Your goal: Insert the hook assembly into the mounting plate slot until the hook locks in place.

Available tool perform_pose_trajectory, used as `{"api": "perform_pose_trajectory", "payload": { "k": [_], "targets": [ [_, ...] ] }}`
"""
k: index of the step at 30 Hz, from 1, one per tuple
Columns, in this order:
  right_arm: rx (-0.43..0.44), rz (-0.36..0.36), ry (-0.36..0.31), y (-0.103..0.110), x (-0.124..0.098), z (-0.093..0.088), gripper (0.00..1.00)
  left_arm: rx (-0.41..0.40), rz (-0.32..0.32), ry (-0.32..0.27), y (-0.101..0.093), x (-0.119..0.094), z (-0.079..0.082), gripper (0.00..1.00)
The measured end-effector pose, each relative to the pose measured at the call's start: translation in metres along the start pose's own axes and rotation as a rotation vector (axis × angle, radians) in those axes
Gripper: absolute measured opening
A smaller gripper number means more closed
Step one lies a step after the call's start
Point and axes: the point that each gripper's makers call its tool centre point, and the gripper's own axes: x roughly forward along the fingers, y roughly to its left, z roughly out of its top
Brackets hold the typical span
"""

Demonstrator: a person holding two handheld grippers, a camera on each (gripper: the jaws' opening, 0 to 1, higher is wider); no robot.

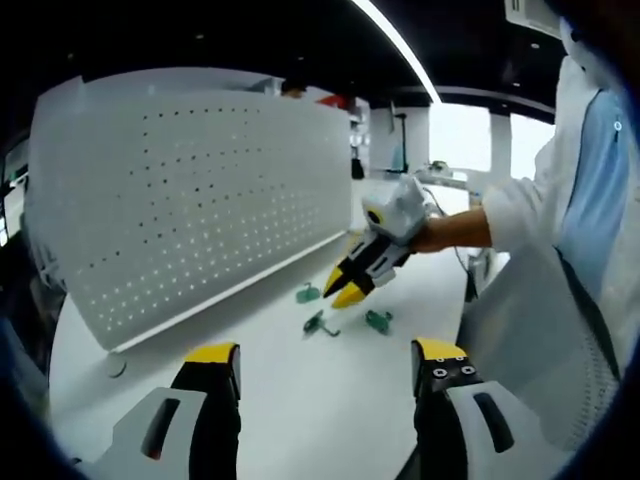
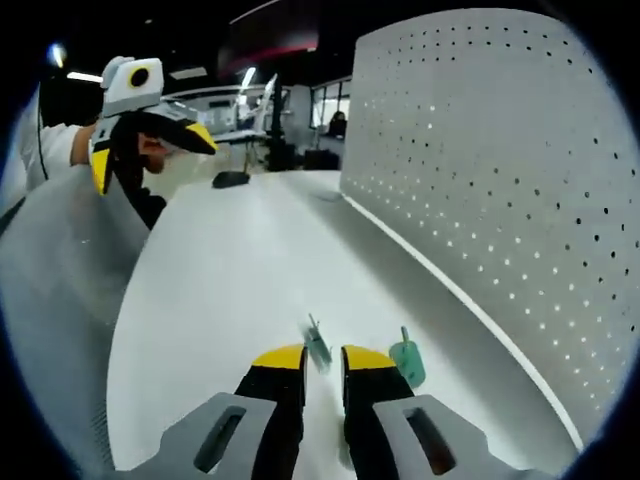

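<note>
A white perforated mounting plate (image 1: 190, 200) stands upright on the white table; in the right gripper view the plate (image 2: 500, 180) fills the right side. Three small green hooks (image 1: 318, 323) lie on the table in front of it. My right gripper (image 2: 322, 360) has its jaws drawn close together, with a blurred green hook (image 2: 318, 345) in the narrow gap. A second green hook (image 2: 407, 362) lies just to its right. In the left gripper view that right gripper (image 1: 347, 290) hovers by the hooks. My left gripper (image 1: 325, 352) is open wide and holds nothing; it also shows raised at the upper left (image 2: 150, 150).
A person in a white coat (image 1: 590, 230) stands at the table's right end. The white table (image 2: 220, 290) stretches away bare beyond the hooks, with a dark object (image 2: 230, 179) at its far end.
</note>
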Motion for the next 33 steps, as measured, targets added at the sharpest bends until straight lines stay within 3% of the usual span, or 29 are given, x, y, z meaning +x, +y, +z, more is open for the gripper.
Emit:
{"api": "perform_pose_trajectory", "payload": {
  "k": [21, 33],
  "targets": [
    [-0.016, 0.024, 0.058, -0.003, 0.023, -0.016, 0.06, -0.001, 0.000, 0.016, 0.002, 0.003, -0.003, 0.70],
    [-0.020, 0.016, 0.049, -0.006, 0.025, -0.020, 0.01, -0.006, 0.002, 0.021, 0.002, 0.002, -0.005, 0.70]
  ]
}}
